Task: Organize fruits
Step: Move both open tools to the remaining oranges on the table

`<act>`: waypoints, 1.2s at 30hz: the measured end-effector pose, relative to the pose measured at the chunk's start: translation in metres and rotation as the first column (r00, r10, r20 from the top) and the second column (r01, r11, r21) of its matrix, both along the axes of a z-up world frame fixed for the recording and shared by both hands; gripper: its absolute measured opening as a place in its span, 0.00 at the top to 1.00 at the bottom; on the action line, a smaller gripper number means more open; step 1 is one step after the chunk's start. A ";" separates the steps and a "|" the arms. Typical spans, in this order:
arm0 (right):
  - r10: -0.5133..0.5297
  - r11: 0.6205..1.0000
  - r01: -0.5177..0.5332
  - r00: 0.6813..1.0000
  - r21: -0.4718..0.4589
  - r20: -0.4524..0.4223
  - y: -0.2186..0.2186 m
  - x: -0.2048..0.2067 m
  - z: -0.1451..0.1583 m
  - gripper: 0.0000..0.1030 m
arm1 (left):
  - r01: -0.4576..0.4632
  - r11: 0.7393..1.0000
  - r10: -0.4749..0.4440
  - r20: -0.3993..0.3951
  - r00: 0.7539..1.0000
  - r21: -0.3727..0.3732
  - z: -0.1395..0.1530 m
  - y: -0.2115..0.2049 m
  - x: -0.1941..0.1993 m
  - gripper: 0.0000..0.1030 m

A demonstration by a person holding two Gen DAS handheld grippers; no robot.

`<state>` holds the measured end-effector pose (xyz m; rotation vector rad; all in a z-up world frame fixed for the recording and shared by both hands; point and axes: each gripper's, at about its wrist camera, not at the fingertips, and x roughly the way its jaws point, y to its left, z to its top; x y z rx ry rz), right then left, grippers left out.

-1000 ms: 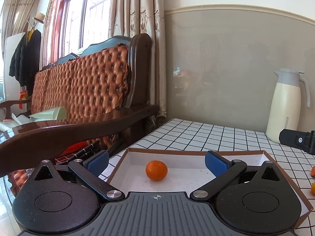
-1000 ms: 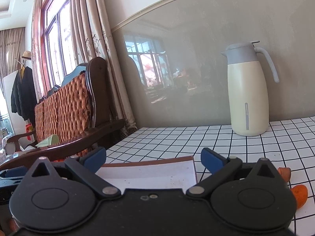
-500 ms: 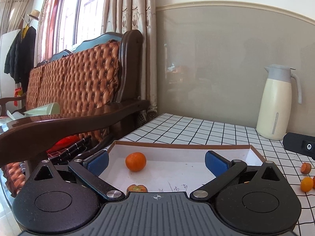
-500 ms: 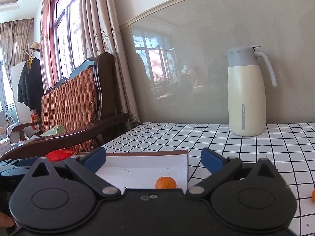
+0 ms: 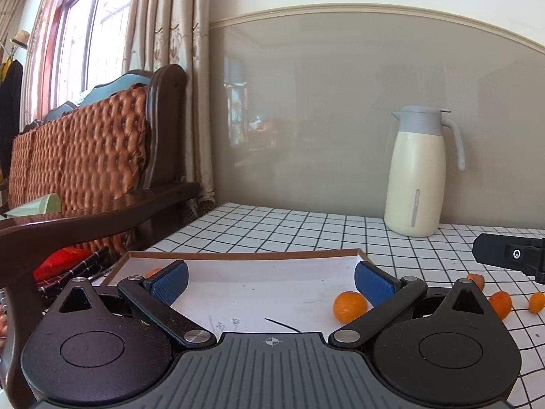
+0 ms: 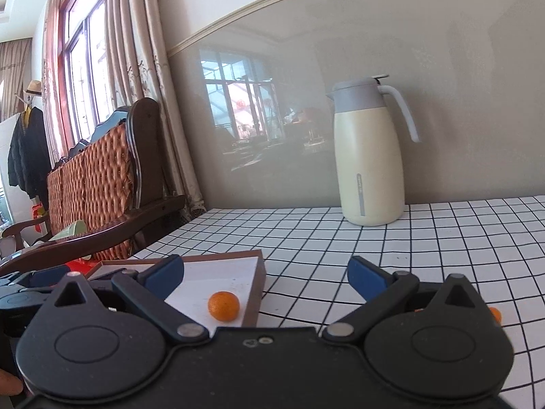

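A shallow brown-rimmed white box (image 5: 245,256) lies on the checked table; it also shows in the right wrist view (image 6: 259,272). A small orange fruit (image 5: 350,306) sits in its right part, also seen from the right wrist (image 6: 223,305). Another orange bit (image 5: 154,271) peeks from behind my left finger. Three small fruits (image 5: 500,303) lie on the table right of the box. My left gripper (image 5: 271,281) is open and empty over the box. My right gripper (image 6: 265,274) is open and empty above the box's right edge; one fruit (image 6: 495,314) peeks beside it.
A cream thermos jug (image 5: 417,173) stands at the back by the wall, also in the right wrist view (image 6: 369,156). A wooden sofa (image 5: 95,156) borders the table's left side. The right gripper's black body (image 5: 507,254) shows at the right.
Both grippers have swung to the right and pulled back. The fruit in the box now appears at the right finger of the left gripper. More loose fruits came into view on the table.
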<state>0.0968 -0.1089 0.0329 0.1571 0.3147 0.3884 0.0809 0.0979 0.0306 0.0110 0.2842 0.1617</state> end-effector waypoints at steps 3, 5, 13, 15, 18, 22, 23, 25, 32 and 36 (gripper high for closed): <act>-0.034 0.999 0.034 0.999 0.004 -0.025 -0.019 0.000 -0.002 0.06 | 0.046 0.999 -0.046 0.000 0.999 0.003 0.000 -0.017 0.002 0.00; -0.064 0.998 0.065 0.997 0.007 -0.034 -0.032 -0.001 -0.004 0.06 | 0.080 0.997 -0.080 0.000 0.997 0.010 0.000 -0.031 0.004 0.00; -0.156 0.987 0.158 0.986 0.025 -0.051 -0.074 -0.004 -0.009 0.06 | 0.211 0.977 -0.211 -0.016 0.977 0.039 -0.005 -0.082 0.008 0.00; -0.179 0.984 0.180 0.982 0.017 -0.054 -0.081 -0.004 -0.011 0.07 | 0.239 0.970 -0.238 -0.024 0.971 0.040 -0.007 -0.093 0.009 0.00; -0.204 0.979 0.205 0.977 0.006 -0.066 -0.091 -0.005 -0.015 0.09 | 0.272 0.962 -0.270 -0.035 0.962 0.039 -0.009 -0.109 0.011 0.01; -0.235 0.972 0.234 0.969 -0.020 -0.078 -0.104 -0.007 -0.022 0.13 | 0.304 0.952 -0.302 -0.054 0.952 0.043 -0.013 -0.129 0.015 0.01; -0.246 0.969 0.245 0.966 -0.025 -0.077 -0.106 -0.007 -0.024 0.14 | 0.311 0.949 -0.309 -0.058 0.949 0.043 -0.015 -0.134 0.017 0.01; -0.261 0.965 0.259 0.962 -0.036 -0.082 -0.111 -0.007 -0.027 0.18 | 0.327 0.944 -0.323 -0.071 0.944 0.045 -0.018 -0.143 0.020 0.01; -0.275 0.961 0.268 0.952 -0.064 -0.137 -0.122 0.001 -0.037 0.33 | 0.346 0.937 -0.339 -0.121 0.933 0.042 -0.029 -0.164 0.031 0.10; -0.288 0.957 0.276 0.945 -0.093 -0.156 -0.124 0.005 -0.040 0.46 | 0.346 0.938 -0.338 -0.154 0.928 0.029 -0.036 -0.170 0.039 0.18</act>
